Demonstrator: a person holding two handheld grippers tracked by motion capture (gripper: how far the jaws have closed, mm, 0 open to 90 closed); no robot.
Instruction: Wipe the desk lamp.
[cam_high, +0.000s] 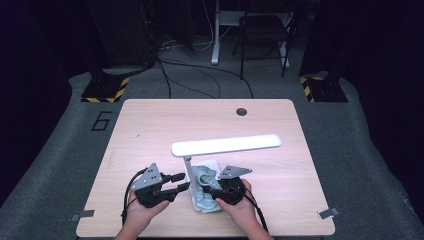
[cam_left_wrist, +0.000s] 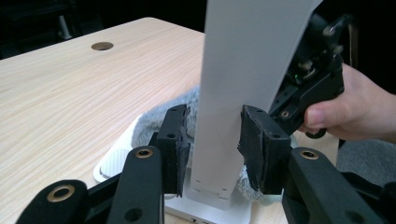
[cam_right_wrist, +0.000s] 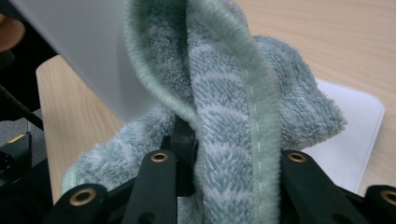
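High view first: you've got both grippers at the near middle of the table (cam_high: 150, 125), one on each side of the white desk lamp (cam_high: 226, 144). Your left gripper (cam_high: 181, 182) points at the lamp's upright post (cam_left_wrist: 233, 93). Look along its jaws in the left gripper view and the post stands right between your two pads (cam_left_wrist: 264, 144), which sit at its two faces; a thin gap shows on the left side, so you cannot call it a firm clamp. Your right gripper (cam_high: 210, 190) comes in from the other side, and in the right gripper view its jaws are clamped on the grey-green towel (cam_right_wrist: 233, 107), a thick fold pinched between them and rising up ahead. That towel lies heaped on the lamp base (cam_right_wrist: 355, 126), just beside the post, with the base's white corner showing off to the right of your jaws.
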